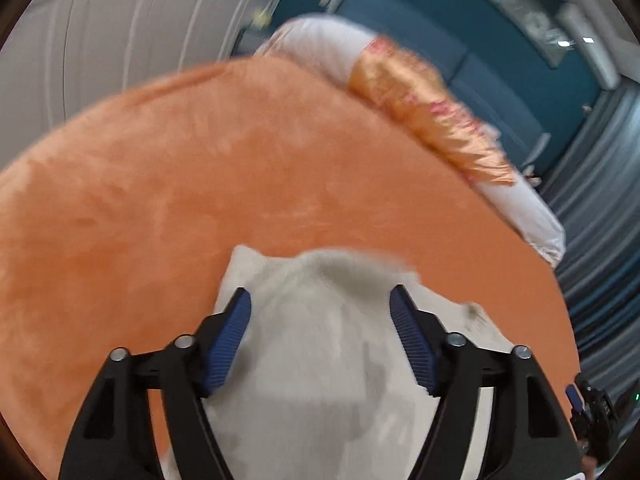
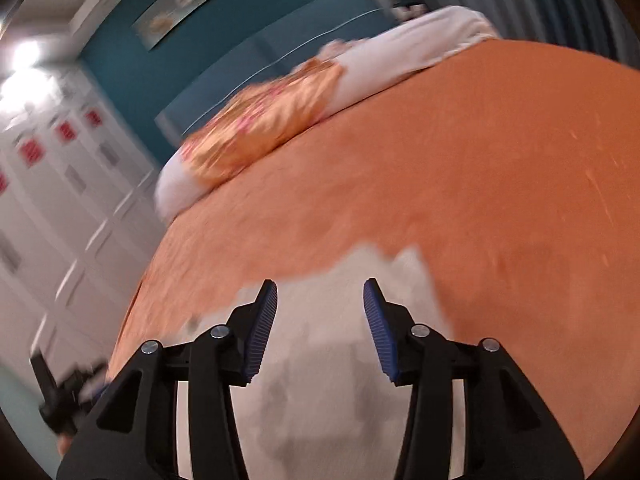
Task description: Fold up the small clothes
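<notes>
A white garment (image 1: 320,360) lies on the orange bed cover (image 1: 160,200) near the bed's near edge, directly beneath both tongs. The left tongs (image 1: 320,298) stand wide open above the cloth, gripping nothing. The right tongs (image 2: 320,290) stand partly open over the same garment (image 2: 320,340), also empty. Pillows (image 1: 420,96) line the bed's far edge.
</notes>
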{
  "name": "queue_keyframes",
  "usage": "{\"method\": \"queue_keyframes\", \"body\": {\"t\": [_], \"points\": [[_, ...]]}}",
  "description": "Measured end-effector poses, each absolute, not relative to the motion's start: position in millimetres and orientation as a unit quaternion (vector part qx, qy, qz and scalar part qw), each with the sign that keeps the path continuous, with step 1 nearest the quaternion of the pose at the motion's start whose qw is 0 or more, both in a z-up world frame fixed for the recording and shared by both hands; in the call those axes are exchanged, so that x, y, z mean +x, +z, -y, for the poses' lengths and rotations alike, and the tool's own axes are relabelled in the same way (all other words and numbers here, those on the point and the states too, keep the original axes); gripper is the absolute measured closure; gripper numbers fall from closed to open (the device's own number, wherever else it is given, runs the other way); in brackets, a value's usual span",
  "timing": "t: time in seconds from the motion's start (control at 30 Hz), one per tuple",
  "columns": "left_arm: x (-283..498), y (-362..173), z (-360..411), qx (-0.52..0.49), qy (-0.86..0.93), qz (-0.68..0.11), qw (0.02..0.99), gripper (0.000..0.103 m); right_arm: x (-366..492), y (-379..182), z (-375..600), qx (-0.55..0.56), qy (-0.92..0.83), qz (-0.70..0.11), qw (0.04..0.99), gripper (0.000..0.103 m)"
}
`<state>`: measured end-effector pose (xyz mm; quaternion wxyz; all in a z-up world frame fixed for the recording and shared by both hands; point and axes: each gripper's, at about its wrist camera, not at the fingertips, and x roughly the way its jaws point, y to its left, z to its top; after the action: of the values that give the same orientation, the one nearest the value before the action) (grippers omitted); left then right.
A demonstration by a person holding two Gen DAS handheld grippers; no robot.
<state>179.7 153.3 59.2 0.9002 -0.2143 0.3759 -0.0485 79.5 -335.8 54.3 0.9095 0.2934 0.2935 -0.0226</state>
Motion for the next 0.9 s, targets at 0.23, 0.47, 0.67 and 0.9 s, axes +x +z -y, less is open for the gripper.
{"method": "queue_keyframes", "body": {"t": [0.23,0.47,0.67,0.9], "points": [[118.6,12.0,-71.0,-0.117,-0.091,-0.473,0.868,0.034,42.8,16.6,188.2,0.162,0.112,-0.422,0.885,0.070],[105.9,0.9,-78.5,-0.044,-0.049,-0.471,0.880,0.046,26.5,-12.9,241.5,0.171,0.037,-0.459,0.871,0.103],[97.0,4.6,-110.4,-0.037,-0.043,-0.480,0.875,0.062,-5.1,-8.6,304.3,0.204,-0.045,-0.469,0.858,0.101],[137.6,52.9,-122.5,-0.088,-0.032,-0.438,0.894,0.035,29.3,46.2,355.4,0.223,-0.063,-0.389,0.892,0.066]]}}
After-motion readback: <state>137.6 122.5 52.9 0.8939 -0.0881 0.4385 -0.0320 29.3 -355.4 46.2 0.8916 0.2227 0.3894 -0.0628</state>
